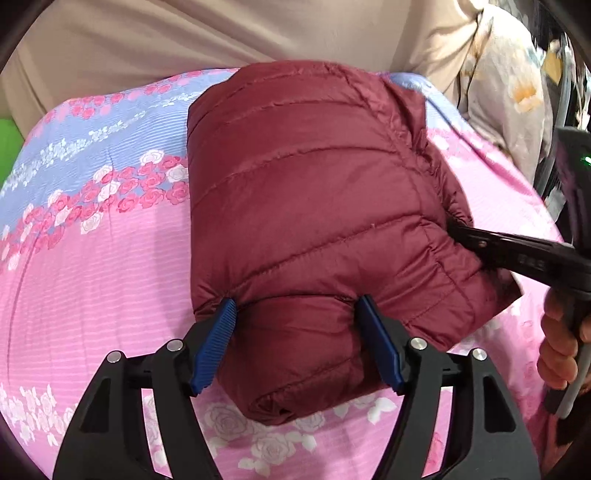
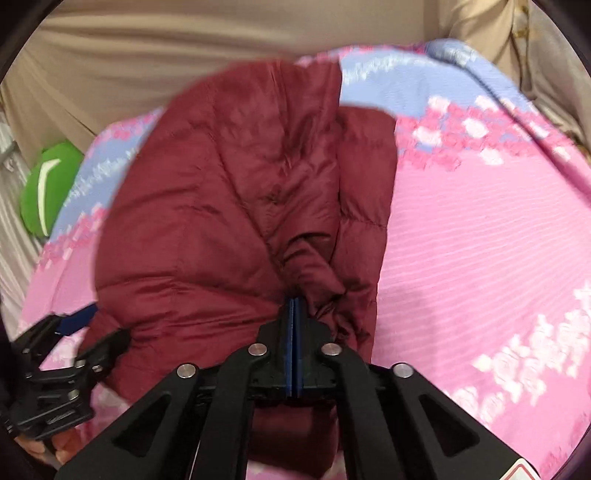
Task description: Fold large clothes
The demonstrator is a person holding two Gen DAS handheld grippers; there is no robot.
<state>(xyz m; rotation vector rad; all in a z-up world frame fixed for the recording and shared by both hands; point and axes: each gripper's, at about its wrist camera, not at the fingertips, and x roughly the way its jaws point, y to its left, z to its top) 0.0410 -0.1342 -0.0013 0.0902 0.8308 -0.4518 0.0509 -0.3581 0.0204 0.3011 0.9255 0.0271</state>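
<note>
Left wrist view: folded maroon puffer jacket (image 1: 306, 206) lies as a compact quilted bundle on the pink/blue floral bedsheet (image 1: 92, 240), beige fabric (image 1: 184, 33) behind it, a pale floral cloth (image 1: 509, 96) to the jacket's upper right. Left gripper (image 1: 295, 343) straddles the jacket's near rolled end, blue pads (image 1: 216, 347) pressing both sides of the roll, so it's grasping the jacket w/ jaws wide. Only this view shows the right gripper (image 1: 456, 225) from outside: tips buried in the jacket's right edge, a hand (image 1: 561, 350) on its handle. Right wrist view (blurry): same jacket (image 2: 236, 206), seen from its other side, w/ a loose flap rising toward the pads; right gripper (image 2: 294, 306) is clenched, pads together, pinching a thin fold of jacket fabric at the tips. Only this view shows a green cushion-like item (image 2: 48, 188) left of the jacket, off the sheet (image 2: 480, 258), and the left gripper (image 2: 79, 321) at the jacket's lower left.
</note>
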